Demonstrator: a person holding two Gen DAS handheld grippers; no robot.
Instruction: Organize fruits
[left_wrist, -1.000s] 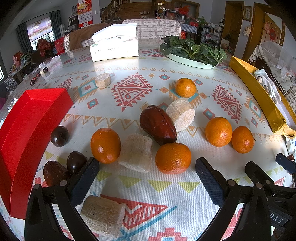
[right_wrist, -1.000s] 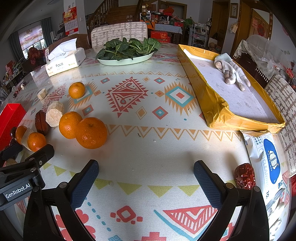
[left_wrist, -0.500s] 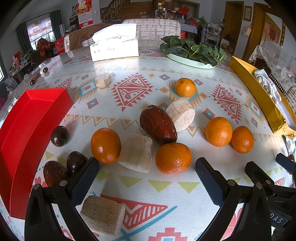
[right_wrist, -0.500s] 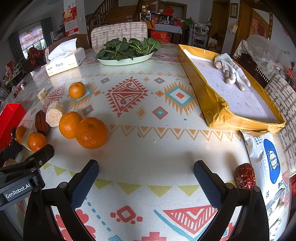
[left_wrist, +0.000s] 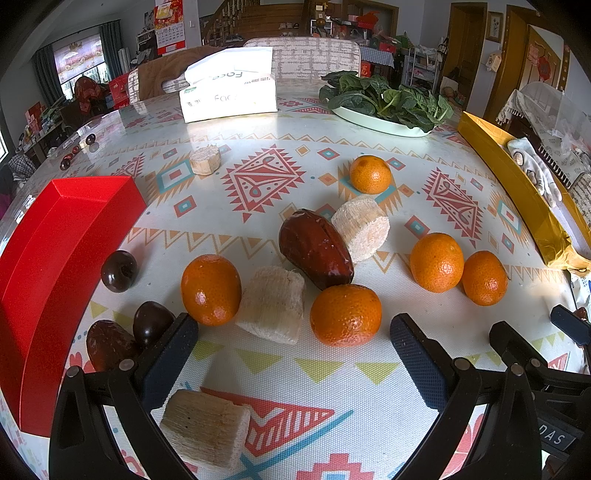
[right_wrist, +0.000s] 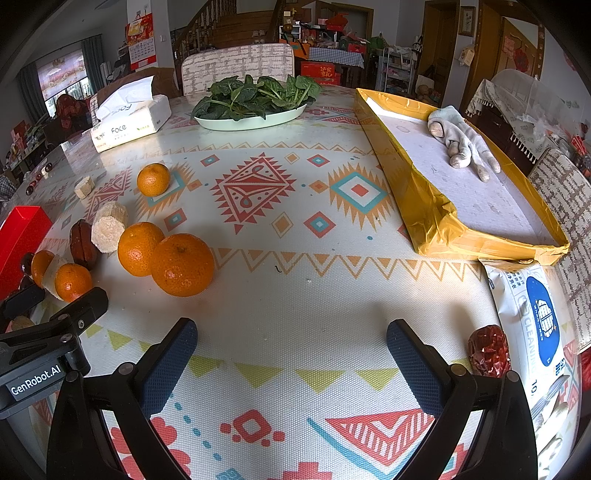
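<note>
Several oranges lie on the patterned table; the nearest orange (left_wrist: 345, 314) sits just ahead of my open, empty left gripper (left_wrist: 291, 350). Pale sugarcane pieces (left_wrist: 272, 303) and dark red dates (left_wrist: 314, 248) lie among them. A red tray (left_wrist: 55, 251) stands at the left. My right gripper (right_wrist: 291, 354) is open and empty over bare cloth; two oranges (right_wrist: 181, 264) lie ahead to its left and a wrinkled red date (right_wrist: 488, 350) at its right.
A yellow tray (right_wrist: 436, 218) with a grey glove stands at the right. A plate of spinach (right_wrist: 251, 118) and a tissue pack (right_wrist: 129, 122) stand at the back. A wipes pack (right_wrist: 532, 325) lies at the right edge.
</note>
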